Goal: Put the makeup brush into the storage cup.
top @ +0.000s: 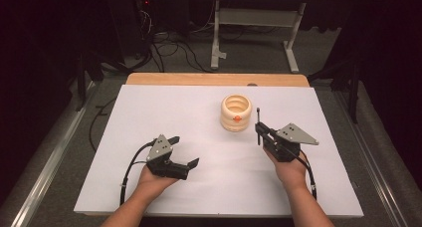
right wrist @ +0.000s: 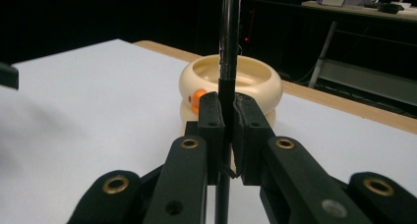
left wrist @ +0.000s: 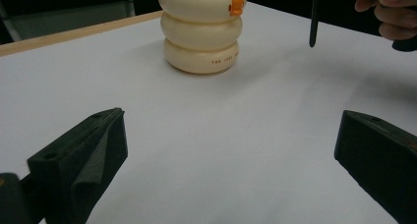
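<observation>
Right tool clamps a thin black rod upright; the cream ribbed cup stands just left of it, nearer than the wide-open left tool.

High view sits up over the person's side, looking forward and down at the whole white table sheet. Both gripper cams ride low, close to the sheet; all three views share the cream ribbed ring-stack cup, around 12 o'clock for each gripper cam.

The ribbed cup stood on the tabletop — right of centre. The rod rose upright just right of it — the left gripper lay well left, nearer the person.
</observation>
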Demonstrator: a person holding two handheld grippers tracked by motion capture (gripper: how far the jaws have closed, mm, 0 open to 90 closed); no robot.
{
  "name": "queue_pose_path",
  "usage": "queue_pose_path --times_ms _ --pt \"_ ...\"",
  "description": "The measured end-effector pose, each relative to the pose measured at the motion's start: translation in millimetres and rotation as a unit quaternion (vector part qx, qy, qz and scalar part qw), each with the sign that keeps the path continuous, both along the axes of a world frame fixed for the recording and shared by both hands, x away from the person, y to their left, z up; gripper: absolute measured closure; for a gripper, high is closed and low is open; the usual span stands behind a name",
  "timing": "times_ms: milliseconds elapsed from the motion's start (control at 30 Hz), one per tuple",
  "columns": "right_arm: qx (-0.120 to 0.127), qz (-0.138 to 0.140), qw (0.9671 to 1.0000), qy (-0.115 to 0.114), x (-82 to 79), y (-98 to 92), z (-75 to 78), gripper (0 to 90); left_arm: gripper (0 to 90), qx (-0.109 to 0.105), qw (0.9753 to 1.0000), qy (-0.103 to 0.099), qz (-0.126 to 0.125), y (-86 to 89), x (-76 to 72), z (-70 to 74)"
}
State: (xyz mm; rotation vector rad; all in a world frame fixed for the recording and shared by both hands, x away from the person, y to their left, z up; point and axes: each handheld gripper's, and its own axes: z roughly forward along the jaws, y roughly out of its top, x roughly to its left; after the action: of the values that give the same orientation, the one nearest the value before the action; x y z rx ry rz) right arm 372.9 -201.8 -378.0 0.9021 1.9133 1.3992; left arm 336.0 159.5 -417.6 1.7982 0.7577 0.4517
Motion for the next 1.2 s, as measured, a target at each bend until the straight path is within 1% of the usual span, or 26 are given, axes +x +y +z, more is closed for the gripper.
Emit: queue_pose_path --times_ms 33,100,167,200,267,300,467,533,700,833,967,1033,1067,1133,1200 --pt "0.005 0.003 1.0 -0.003 2.2 -0.6 1.4 85.7 0.1 0.0 1.0 0.0 0.0 0.1 0.0 0.1" --pt "0.006 -0.001 1.0 0.0 4.9 -0.3 4.0 85.7 0.1 -0.004 1.0 0.0 0.001 0.3 -0.1 0.7" --pt "0.005 -0.001 1.0 -0.003 8.5 0.2 5.5 85.7 0.1 -0.005 1.0 -0.001 0.0 0.9 -0.5 1.2" --pt "0.006 -0.006 1.0 0.003 9.5 0.8 6.1 85.7 0.1 -0.005 1.0 -0.001 0.0 1.1 -0.7 1.3" --pt "0.004 -0.005 1.0 0.001 13.7 1.4 7.1 85.7 0.1 -0.002 1.0 -0.003 0.001 1.7 -1.1 1.5" --pt "0.008 -0.009 0.9999 0.007 15.0 1.8 8.0 85.7 0.1 -0.002 1.0 -0.002 0.001 2.1 -1.2 1.6" --pt "0.021 -0.01 0.9997 0.005 23.7 1.6 14.3 85.8 0.1 -0.006 1.0 -0.001 0.001 3.5 -0.7 1.5" --pt "0.02 -0.01 0.9997 0.003 26.9 1.8 16.9 85.8 0.1 -0.006 1.0 -0.002 0.001 3.8 -0.8 1.7" --pt "0.03 -0.011 0.9995 0.004 34.5 3.7 22.3 85.7 0.1 -0.005 1.0 -0.002 0.0 4.1 -0.7 1.8" --pt "0.031 -0.011 0.9995 0.0 39.9 7.3 25.6 85.8 0.1 -0.005 1.0 -0.002 -0.001 3.9 -0.5 1.6" --pt "0.035 -0.012 0.9993 0.005 44.0 9.7 26.1 85.8 0.1 -0.006 1.0 -0.002 -0.002 3.9 -0.3 1.6" --pt "0.03 -0.012 0.9995 0.007 46.8 11.7 27.2 85.8 0.1 -0.007 1.0 -0.002 -0.001 4.2 -0.2 1.7" --pt "0.032 -0.011 0.9994 0.007 47.5 12.5 27.9 85.8 0.1 -0.007 1.0 -0.002 -0.001 4.4 -0.2 1.9" --pt "0.03 -0.008 0.9995 0.003 49.7 14.8 31.6 85.8 0.1 -0.007 1.0 -0.003 -0.001 4.9 -0.2 2.3" --pt "0.033 -0.008 0.9994 0.004 51.0 17.4 35.4 85.8 0.1 -0.007 1.0 -0.003 -0.001 5.4 -0.3 2.5"
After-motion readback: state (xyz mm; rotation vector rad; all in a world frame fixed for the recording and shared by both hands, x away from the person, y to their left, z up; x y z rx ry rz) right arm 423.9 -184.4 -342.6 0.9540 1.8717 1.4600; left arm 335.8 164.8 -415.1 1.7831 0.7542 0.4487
